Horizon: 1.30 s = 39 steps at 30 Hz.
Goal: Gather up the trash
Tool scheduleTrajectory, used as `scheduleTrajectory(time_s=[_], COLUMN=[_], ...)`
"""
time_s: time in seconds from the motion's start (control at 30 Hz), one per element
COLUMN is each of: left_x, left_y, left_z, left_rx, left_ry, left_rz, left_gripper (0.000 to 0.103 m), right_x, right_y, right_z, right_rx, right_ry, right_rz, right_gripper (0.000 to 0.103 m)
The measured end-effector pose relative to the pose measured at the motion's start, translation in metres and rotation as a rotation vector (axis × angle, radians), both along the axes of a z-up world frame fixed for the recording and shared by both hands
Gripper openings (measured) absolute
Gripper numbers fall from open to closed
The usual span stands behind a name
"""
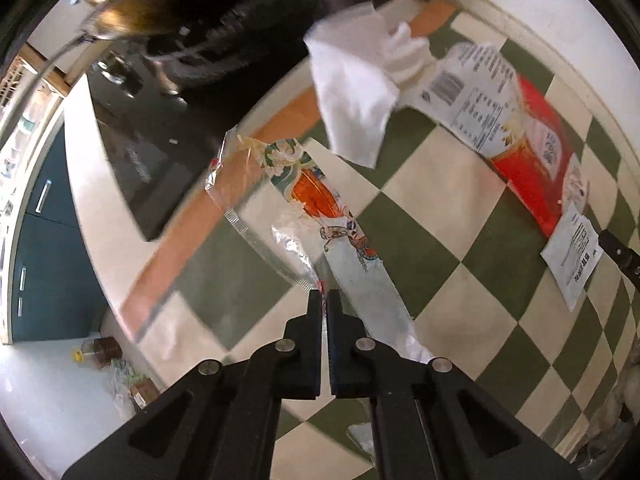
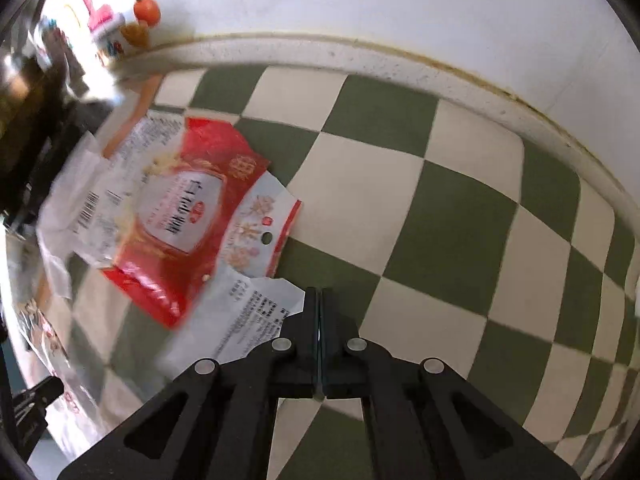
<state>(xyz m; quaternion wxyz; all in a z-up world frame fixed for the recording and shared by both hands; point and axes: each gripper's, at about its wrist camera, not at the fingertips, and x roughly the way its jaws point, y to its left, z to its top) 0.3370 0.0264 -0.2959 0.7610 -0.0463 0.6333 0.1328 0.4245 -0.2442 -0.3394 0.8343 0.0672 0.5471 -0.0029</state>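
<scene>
My left gripper [image 1: 324,294] is shut on the corner of a clear plastic wrapper [image 1: 304,200] printed with an orange and teal figure; the wrapper hangs above the green and cream checkered cloth [image 1: 440,216]. A crumpled white tissue [image 1: 356,80] lies beyond it, beside a red and white food bag [image 1: 524,144]. My right gripper [image 2: 319,294] is shut on the torn white edge of that red and white bag [image 2: 184,216], which lies on the checkered cloth [image 2: 400,208]. The right gripper's tip shows in the left wrist view [image 1: 620,252].
A black stovetop [image 1: 152,152] and a dark pan [image 1: 224,28] sit left of the cloth. The white wall [image 2: 400,8] and its counter rim [image 2: 360,56] bound the far side. Colourful items [image 2: 120,28] stand at the far left corner. Bottles [image 1: 100,352] stand on the floor below.
</scene>
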Motion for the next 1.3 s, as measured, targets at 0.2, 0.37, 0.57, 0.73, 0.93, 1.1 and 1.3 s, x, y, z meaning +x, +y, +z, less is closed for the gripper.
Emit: scheduleTrajectory(time_s=[0.2, 0.37, 0.57, 0.73, 0.93, 1.1, 1.3], left_x=[-0.039, -0.077, -0.134, -0.192, -0.262, -0.292, -0.301], left_y=[0.022, 0.064, 0.145, 0.224, 0.316, 0.378, 0.438], left_z=[0.039, 0.065, 0.076, 0.074, 0.027, -0.064, -0.224], left_rx=[-0.002, -0.012, 0.007, 0.038, 0.026, -0.042, -0.169], left_ry=[-0.088, -0.141, -0.173, -0.162, -0.080, 0.016, 0.109], left_rz=[0.011, 0.060, 0.178, 0.330, 0.492, 0.572, 0.651], left_gripper=[0.000, 0.000, 0.000, 0.000, 0.000, 0.000, 0.000], right_x=[-0.039, -0.064, -0.097, -0.139, -0.196, -0.234, -0.259], right_y=[0.002, 0.025, 0.114, 0.214, 0.354, 0.453, 0.535], right_z=[0.039, 0.075, 0.102, 0.108, 0.071, -0.007, -0.160], right_rx=[0.096, 0.160, 0.245, 0.313, 0.323, 0.258, 0.172], right_ry=[-0.054, -0.072, -0.074, -0.048, 0.015, 0.074, 0.175], right_rz=[-0.001, 0.033, 0.201, 0.388, 0.612, 0.719, 0.737], right_gripper=[0.000, 0.000, 0.000, 0.000, 0.000, 0.000, 0.000])
